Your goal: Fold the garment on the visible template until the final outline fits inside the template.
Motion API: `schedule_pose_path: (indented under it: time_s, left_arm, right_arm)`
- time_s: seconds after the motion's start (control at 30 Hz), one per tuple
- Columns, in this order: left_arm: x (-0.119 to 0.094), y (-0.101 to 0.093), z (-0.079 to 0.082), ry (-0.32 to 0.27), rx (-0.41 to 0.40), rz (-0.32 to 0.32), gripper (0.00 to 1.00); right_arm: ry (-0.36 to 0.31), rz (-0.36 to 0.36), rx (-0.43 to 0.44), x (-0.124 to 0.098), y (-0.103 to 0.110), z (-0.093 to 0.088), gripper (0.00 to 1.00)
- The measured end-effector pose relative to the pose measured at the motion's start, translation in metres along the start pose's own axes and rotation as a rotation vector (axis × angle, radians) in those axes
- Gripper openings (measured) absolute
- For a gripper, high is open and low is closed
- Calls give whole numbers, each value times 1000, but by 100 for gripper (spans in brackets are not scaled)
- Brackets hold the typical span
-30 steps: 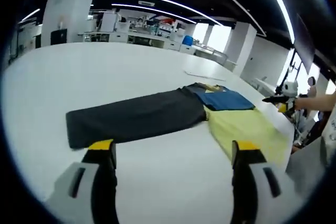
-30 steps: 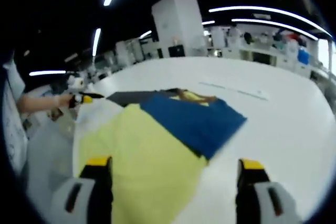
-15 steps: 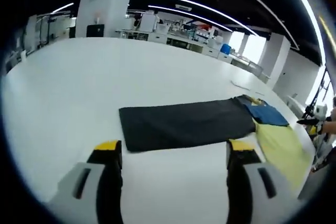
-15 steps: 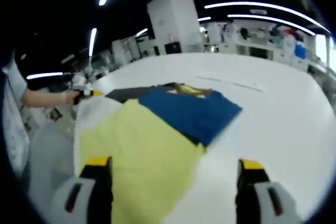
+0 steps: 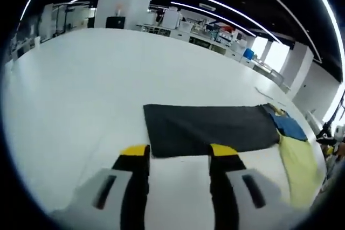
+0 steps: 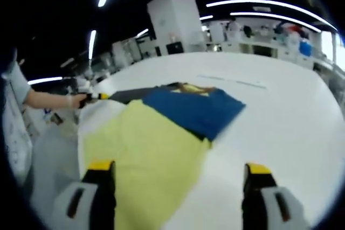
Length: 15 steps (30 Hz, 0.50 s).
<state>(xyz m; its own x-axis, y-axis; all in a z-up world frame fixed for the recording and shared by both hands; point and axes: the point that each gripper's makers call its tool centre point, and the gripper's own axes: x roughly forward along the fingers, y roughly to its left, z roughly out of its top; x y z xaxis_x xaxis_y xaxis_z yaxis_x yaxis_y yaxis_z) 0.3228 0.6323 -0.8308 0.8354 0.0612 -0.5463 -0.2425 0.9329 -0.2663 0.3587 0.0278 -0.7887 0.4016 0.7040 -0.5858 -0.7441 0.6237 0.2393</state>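
The garment (image 5: 215,129) lies flat on the white table (image 5: 81,79), its yellow part (image 6: 145,154) cut off at the near edge. The left gripper (image 5: 179,157) hovers just short of the dark end, jaws narrowly apart; the right gripper (image 6: 180,173) hangs wide over the yellow.

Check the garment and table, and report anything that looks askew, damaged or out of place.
Nothing looks damaged or spilled. The garment lies spread flat on the white table, with its dark, blue and yellow sections unfolded. Both the left tongs and the right tongs hang open above the table, gripping nothing.
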Motion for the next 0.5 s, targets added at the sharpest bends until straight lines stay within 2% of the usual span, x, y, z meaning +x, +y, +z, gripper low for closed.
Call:
schedule_pose_path:
  time_s: [0.03,0.1,0.17,0.27,0.33,0.4,0.5]
  left_arm:
    - [2,4,4,-23,1,19,38]
    - [2,11,2,-5,3,60,31]
    - [3,13,2,-6,6,67,26]
    - [5,22,2,-12,-37,106,15]
    - [3,24,-1,-6,-22,132,4]
    - [0,23,-1,-15,-43,139,1]
    - [-4,19,1,-12,-11,139,0]
  right_arm:
    - [1,-1,1,0,0,0,99]
    - [3,-3,5,-1,1,-1,99]
    - [11,-2,6,-2,1,-3,94]
    - [6,-8,13,-1,0,-5,97]
    - [6,-8,18,-1,1,-5,95]
    - [3,-10,18,-1,3,-5,97]
    - [-2,-10,16,-2,2,-4,96]
